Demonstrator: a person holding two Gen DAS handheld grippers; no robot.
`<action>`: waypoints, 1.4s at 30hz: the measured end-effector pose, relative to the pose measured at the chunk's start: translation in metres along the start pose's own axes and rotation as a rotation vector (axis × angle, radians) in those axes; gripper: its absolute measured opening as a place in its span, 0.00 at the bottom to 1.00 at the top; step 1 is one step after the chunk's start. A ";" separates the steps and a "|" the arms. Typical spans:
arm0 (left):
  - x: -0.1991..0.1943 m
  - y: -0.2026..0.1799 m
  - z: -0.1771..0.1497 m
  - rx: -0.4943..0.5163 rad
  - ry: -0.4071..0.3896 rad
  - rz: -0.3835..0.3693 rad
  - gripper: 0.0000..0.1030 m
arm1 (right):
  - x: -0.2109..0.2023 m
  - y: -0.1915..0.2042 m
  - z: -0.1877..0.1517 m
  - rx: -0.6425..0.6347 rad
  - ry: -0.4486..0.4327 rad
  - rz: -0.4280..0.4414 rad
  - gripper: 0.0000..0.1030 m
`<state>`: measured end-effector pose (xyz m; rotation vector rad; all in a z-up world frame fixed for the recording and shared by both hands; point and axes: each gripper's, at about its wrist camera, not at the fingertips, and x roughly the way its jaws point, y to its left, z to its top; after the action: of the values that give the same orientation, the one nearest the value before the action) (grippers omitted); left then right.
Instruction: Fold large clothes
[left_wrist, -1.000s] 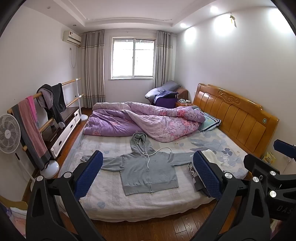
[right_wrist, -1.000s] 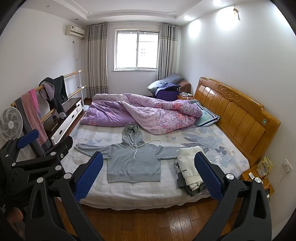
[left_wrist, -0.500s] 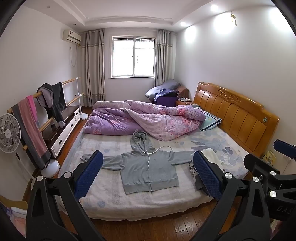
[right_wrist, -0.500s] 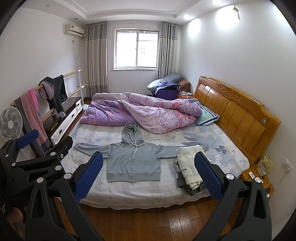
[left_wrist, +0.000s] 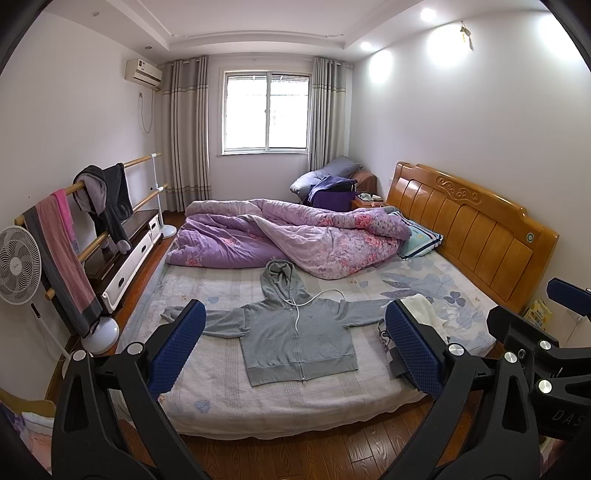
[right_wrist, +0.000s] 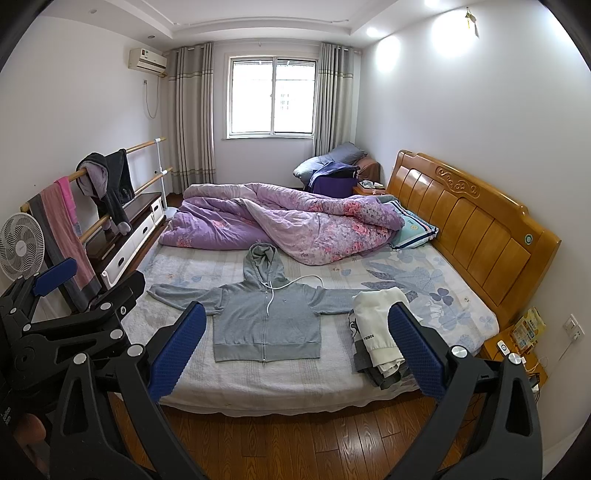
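Hoodie (left_wrist: 295, 332), grey and zipped, lies flat with sleeves spread on the bed (left_wrist: 258, 398), well ahead of both claws and centred between their fingers. Left claw (left_wrist: 295, 347) and right claw (right_wrist: 295, 350) gape wide, holding nothing.

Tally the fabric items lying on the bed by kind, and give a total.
Grey hoodie, spread flat: 1
Purple floral quilt, bunched: 1
Pillow by the headboard: 1
Stack of folded clothes: 1 stack; its pieces cannot be counted
Total: 4
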<state>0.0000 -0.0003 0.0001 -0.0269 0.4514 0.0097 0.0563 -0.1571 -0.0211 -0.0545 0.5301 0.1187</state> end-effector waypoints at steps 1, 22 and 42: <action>0.000 0.000 0.000 -0.001 0.000 -0.001 0.95 | 0.000 0.000 0.000 0.000 0.000 0.000 0.92; 0.001 0.000 0.000 0.001 0.006 0.000 0.95 | 0.002 0.000 -0.003 0.004 0.009 0.001 0.92; 0.039 0.031 -0.038 0.014 0.037 -0.007 0.95 | 0.032 0.025 -0.010 0.010 0.045 -0.010 0.92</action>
<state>0.0182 0.0300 -0.0520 -0.0154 0.4881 -0.0011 0.0749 -0.1301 -0.0467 -0.0498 0.5751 0.1049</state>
